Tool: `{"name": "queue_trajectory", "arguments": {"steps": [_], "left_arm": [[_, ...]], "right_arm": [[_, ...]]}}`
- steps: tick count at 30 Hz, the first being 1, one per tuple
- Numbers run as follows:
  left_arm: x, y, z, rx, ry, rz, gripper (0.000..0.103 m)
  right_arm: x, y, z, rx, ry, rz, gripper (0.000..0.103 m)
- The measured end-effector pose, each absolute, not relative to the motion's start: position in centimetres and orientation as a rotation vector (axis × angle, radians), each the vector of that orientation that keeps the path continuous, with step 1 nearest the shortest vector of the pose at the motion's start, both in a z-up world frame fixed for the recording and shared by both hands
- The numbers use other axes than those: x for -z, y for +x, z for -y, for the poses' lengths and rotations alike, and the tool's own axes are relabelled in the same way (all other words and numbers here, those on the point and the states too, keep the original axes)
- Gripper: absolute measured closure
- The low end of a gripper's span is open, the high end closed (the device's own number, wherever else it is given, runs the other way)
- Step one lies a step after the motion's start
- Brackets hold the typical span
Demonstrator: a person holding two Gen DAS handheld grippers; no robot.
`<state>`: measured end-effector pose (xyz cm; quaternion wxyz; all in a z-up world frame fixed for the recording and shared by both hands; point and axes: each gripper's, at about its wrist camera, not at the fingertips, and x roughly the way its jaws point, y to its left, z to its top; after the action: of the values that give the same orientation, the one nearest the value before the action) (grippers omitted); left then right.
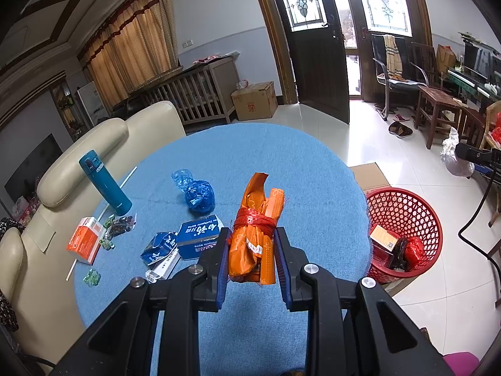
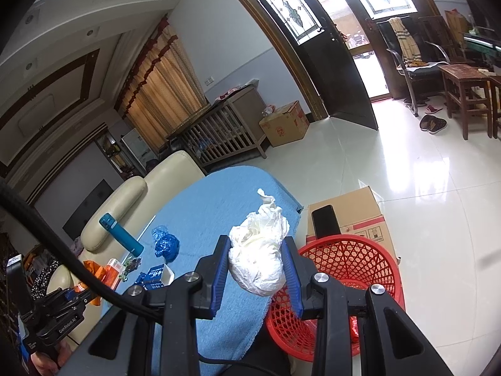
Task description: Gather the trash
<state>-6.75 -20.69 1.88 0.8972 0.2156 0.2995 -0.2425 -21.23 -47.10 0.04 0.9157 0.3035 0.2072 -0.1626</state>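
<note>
Orange plastic, bound round its middle with a red band, fills the left gripper (image 1: pixel 252 247): the fingers (image 1: pixel 223 261) pinch this orange bundle (image 1: pixel 256 235) from both sides, and it seems to hang just above the blue cloth of the table (image 1: pixel 297 169), though the view from behind makes that hard to judge. To its left on the cloth lie a knotted blue plastic bag (image 1: pixel 198 195), a blue toothpaste box (image 1: pixel 198 235) with a torn blue carton (image 1: pixel 159 247) beside it, an orange-and-white box (image 1: pixel 85 238), a few small green wrappers (image 1: pixel 109 232) and an upright teal flask (image 1: pixel 105 182).

The right gripper (image 2: pixel 257 260) has its fingers (image 2: pixel 219 274) closed on a crumpled white bag (image 2: pixel 260 252), held over the table's edge right beside the red basket (image 2: pixel 353 260). That basket stands on the floor against the table, in front of a cardboard box (image 2: pixel 357 210) with a dark phone (image 2: pixel 325 221) leaning on it. In the left wrist view the red basket (image 1: pixel 407 210) already holds a small carton (image 1: pixel 383 238), something dark (image 1: pixel 398 252) and a shiny red wad (image 1: pixel 415 249).
</note>
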Motion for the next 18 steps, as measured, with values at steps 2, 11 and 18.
{"name": "queue_trajectory", "arguments": {"steps": [2,11,18], "left_arm": [[-2.0,-6.8,20.8,0.512,0.444,-0.620,0.074],[-2.6,-7.3,22.4,0.545,0.474,-0.593,0.074],[-3.5,-7.8,25.5,0.578,0.522,-0.552,0.075]], "right_arm": [[-0.1,-21.5,47.2,0.339,0.628,-0.418,0.067],[0.0,-22.7,48.4,0.356,0.654,-0.396,0.067],[0.3,-23.0,48.9,0.350,0.671,-0.394,0.067]]}}
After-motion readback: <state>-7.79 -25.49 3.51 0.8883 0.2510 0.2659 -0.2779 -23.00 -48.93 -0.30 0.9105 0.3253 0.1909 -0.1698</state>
